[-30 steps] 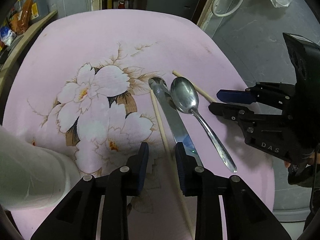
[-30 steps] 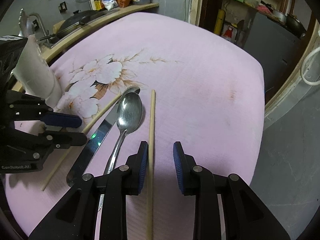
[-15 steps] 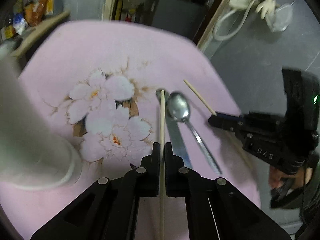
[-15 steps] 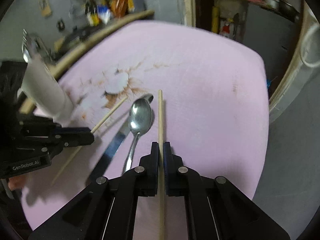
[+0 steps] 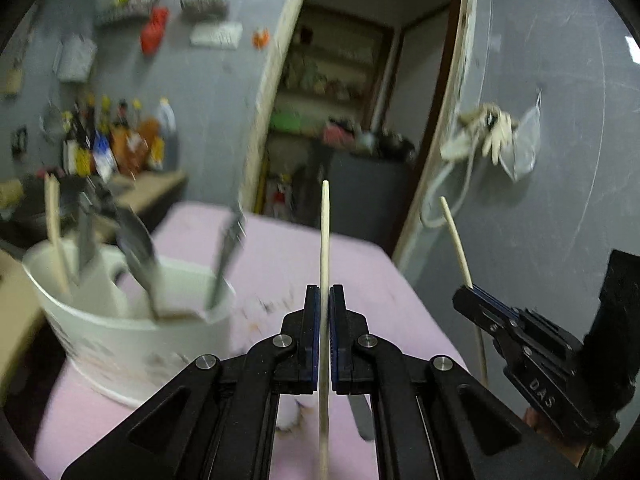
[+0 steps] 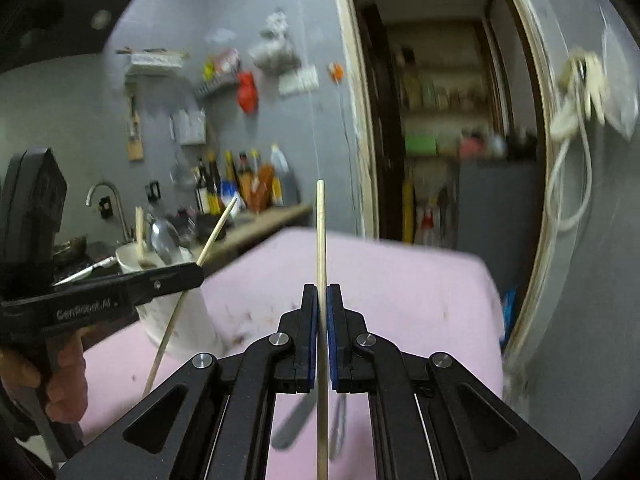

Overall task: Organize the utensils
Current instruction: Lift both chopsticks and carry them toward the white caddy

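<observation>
Both grippers have risen from the pink cloth (image 5: 280, 256), each now clamped on one chopstick. Left gripper (image 5: 324, 300) holds its chopstick (image 5: 324, 240) just right of the white cup (image 5: 120, 332); right gripper (image 6: 321, 300) holds the other chopstick (image 6: 320, 232) further right of the cup, above the cloth.

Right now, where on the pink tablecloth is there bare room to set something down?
Free: the far stretch of pink flowered tablecloth toward the doorway, right of the white ceramic utensil holder. Crowded: that holder's corner, and the near edge under the right gripper, where blurred metal cutlery lies.
</observation>
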A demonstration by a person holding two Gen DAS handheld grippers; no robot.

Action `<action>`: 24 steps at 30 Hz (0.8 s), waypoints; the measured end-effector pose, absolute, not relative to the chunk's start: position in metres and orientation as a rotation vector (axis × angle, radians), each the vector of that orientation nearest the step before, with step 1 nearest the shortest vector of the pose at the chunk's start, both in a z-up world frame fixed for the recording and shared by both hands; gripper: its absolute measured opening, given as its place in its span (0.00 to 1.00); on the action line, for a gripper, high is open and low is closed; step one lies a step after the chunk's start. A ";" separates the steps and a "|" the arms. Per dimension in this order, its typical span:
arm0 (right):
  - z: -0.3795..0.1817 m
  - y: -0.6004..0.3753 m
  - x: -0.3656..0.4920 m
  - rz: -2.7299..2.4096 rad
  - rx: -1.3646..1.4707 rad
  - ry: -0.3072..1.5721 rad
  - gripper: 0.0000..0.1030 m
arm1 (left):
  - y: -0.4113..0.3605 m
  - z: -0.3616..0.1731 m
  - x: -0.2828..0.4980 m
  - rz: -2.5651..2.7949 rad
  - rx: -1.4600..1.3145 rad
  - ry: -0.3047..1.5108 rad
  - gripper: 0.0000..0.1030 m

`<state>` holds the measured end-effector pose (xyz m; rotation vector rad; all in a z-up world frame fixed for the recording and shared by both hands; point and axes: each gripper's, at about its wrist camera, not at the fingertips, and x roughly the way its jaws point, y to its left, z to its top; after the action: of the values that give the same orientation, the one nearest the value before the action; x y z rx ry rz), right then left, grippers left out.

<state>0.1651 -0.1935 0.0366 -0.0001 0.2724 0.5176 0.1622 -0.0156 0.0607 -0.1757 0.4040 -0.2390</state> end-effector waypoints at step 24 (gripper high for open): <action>0.089 -0.075 0.225 0.794 0.386 -0.058 0.03 | 0.203 0.110 0.192 0.024 -0.459 0.093 0.02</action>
<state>0.2249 -0.0751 0.0890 0.3859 -0.0580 0.7942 0.1916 0.2034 0.1097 -0.4588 0.0929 0.0240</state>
